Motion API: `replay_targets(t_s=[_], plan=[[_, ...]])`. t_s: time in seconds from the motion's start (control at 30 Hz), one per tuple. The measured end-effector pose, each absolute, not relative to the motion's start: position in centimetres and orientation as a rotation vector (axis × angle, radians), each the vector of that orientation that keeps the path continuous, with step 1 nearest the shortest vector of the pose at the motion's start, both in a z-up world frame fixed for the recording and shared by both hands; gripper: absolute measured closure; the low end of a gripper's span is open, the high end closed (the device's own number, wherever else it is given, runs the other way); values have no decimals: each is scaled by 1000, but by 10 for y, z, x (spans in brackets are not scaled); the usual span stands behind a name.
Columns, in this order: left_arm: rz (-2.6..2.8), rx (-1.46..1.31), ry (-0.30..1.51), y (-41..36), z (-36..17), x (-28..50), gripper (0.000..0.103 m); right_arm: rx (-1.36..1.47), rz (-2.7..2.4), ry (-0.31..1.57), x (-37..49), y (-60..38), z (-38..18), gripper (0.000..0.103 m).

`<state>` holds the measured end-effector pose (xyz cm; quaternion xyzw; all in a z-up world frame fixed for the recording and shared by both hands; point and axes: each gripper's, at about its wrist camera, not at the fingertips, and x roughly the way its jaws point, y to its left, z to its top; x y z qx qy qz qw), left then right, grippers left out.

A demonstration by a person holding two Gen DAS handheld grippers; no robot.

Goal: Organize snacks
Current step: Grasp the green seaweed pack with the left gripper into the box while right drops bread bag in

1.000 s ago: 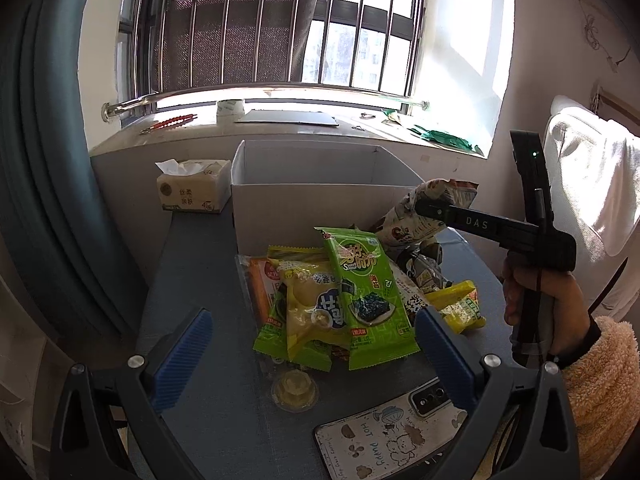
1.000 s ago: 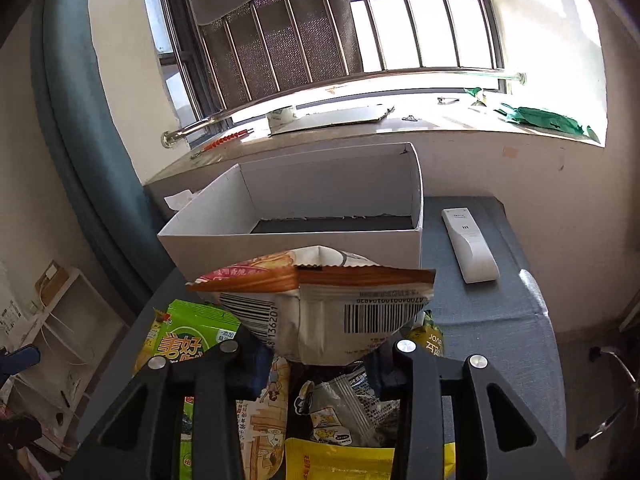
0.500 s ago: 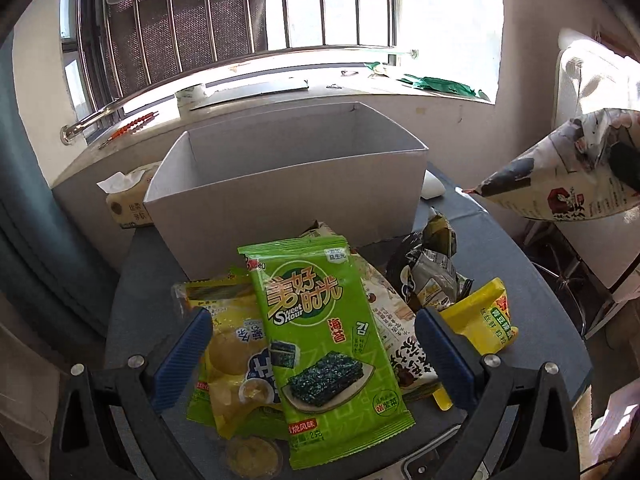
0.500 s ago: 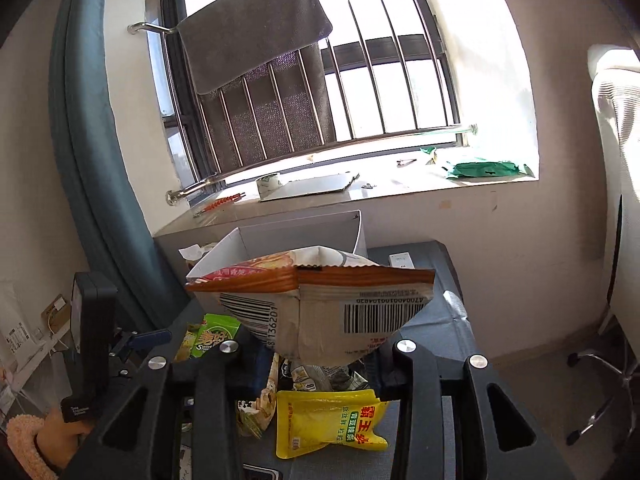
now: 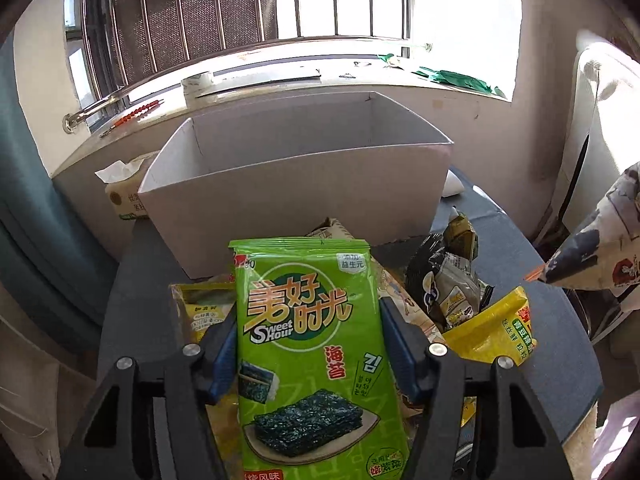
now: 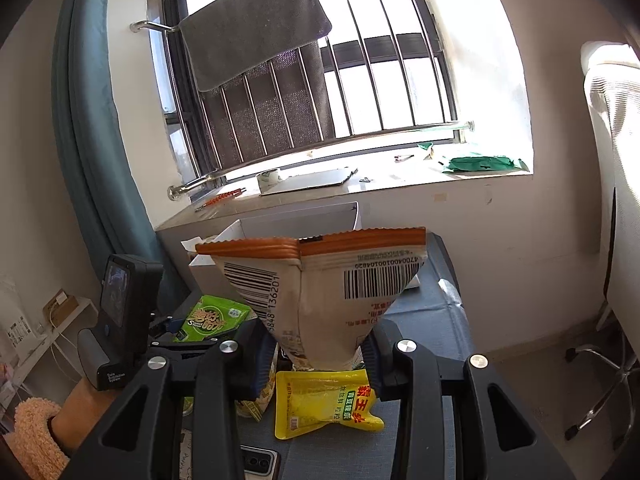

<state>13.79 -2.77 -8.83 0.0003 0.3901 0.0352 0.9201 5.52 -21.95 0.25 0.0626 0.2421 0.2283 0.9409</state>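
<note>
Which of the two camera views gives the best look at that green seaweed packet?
The left wrist view: the green seaweed packet fills the middle, label readable, between the left gripper, whose jaws are closing on it. The right wrist view shows only a small, partly hidden piece of it, low at the left.

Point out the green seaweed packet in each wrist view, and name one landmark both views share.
Left wrist view: the green seaweed packet fills the lower centre, between the closing jaws of the left gripper.
Right wrist view: the same packet is small at lower left, beside the handheld left gripper.
Shared landmark: the white cardboard box under the window.
</note>
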Motion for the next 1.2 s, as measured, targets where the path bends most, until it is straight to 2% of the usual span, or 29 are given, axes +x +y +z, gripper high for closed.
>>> replay_targets(t_s=[0.3,0.57,0.8,0.87,0.9,0.93,0.97,1.0,1.03,1.07,1.2], plan=[[-38,-166,644,20,-31,126,36,142,548,561,95,-194,2,66],[34,-181,535,74,19,207,36,169,607,639,205,-144,53,66],[65,-125,610,104,6,299,35,41,489,881,314,-100,34,66],[58,-121,672,108,-10,320,31,3,473,943,331,-92,23,64],[66,-117,697,109,-18,327,24,-11,460,978,339,-90,17,63],[89,-110,718,111,-26,332,16,-29,442,1013,345,-87,10,60],[124,-109,732,114,-32,334,0,-51,403,1044,351,-86,3,42],[139,-120,737,118,-36,334,0,-84,354,1075,357,-85,-3,27],[129,-145,739,121,-40,333,0,-120,327,1086,362,-83,-7,5],[116,-168,739,124,-42,331,0,-144,321,1060,361,-81,-7,2],[107,-140,698,123,-37,311,0,-138,291,927,352,-88,8,0]])
